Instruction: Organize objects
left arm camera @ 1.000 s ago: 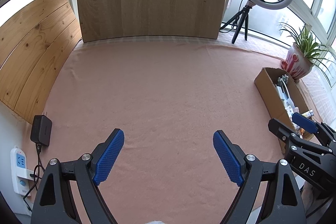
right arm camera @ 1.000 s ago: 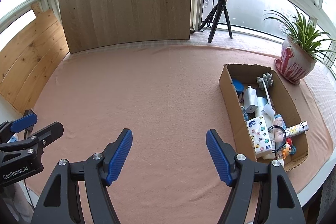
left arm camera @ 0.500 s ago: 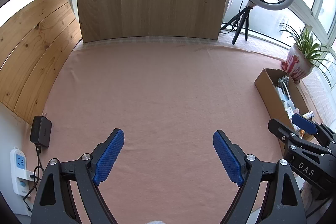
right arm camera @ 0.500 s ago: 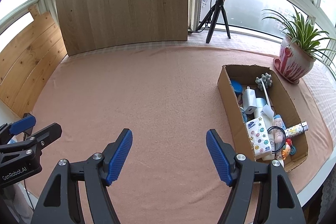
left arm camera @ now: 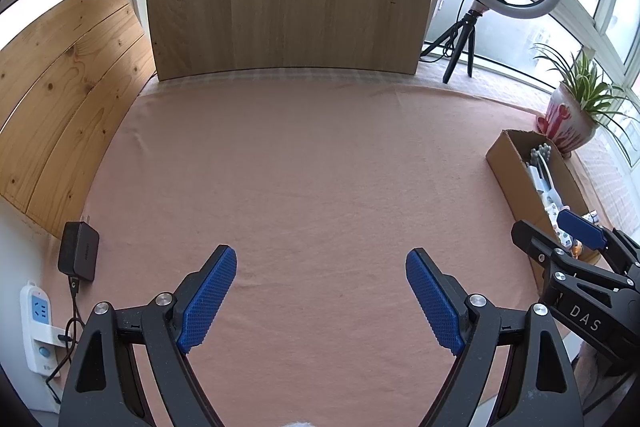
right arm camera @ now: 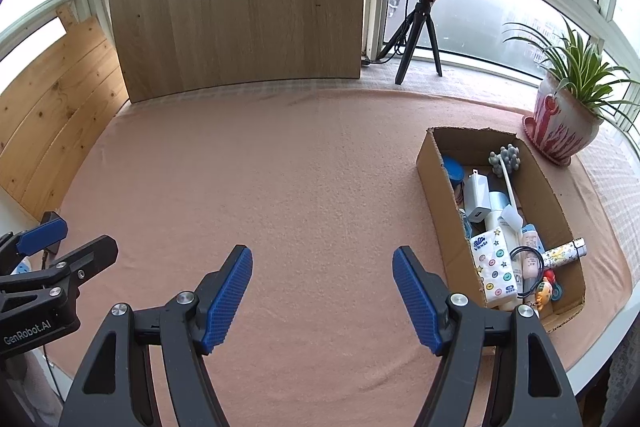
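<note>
Both claws, left claw [left arm camera: 321, 293] and right claw [right arm camera: 322, 293], gape wide, holding nothing. They hang over the pink worktop [right arm camera: 300, 187] (the cardboard box [right arm camera: 434, 179] sits full at right).

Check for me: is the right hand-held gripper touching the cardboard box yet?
Apart. The right wrist view shows the right hand-held gripper open and empty over bare pink cloth, with cloth visible between its right finger and the cardboard box.
</note>
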Tool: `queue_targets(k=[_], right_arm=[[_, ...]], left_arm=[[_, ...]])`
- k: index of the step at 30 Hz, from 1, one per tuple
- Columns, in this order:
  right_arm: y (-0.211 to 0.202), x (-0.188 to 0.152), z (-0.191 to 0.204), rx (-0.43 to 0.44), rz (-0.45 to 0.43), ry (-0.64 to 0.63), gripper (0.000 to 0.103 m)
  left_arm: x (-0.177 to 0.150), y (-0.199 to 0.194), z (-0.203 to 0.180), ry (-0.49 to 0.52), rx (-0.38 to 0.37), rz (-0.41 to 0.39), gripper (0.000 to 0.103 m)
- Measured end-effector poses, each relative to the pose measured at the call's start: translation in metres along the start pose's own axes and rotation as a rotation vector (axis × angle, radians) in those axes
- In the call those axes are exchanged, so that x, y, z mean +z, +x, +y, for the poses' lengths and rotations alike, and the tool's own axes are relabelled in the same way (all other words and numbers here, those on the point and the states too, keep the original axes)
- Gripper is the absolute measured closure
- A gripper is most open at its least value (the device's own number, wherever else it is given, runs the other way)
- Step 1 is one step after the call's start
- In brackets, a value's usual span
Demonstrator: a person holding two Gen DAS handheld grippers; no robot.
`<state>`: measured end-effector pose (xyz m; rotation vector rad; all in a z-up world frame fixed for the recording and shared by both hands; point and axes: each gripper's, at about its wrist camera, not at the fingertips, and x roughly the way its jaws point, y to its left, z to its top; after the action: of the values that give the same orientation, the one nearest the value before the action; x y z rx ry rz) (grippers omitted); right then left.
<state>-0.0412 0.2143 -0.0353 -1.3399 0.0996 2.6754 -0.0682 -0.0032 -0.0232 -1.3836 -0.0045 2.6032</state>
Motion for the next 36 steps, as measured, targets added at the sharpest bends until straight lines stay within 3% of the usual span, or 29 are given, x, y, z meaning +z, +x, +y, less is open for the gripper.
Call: queue_targets(k=[36], right_arm=[[0.01,0.006,0.0,-0.012,0.023,0.0,0.034]], left_arm=[[0.005,0.013,0.005,-0.024,-0.006,-0.003,0.014]])
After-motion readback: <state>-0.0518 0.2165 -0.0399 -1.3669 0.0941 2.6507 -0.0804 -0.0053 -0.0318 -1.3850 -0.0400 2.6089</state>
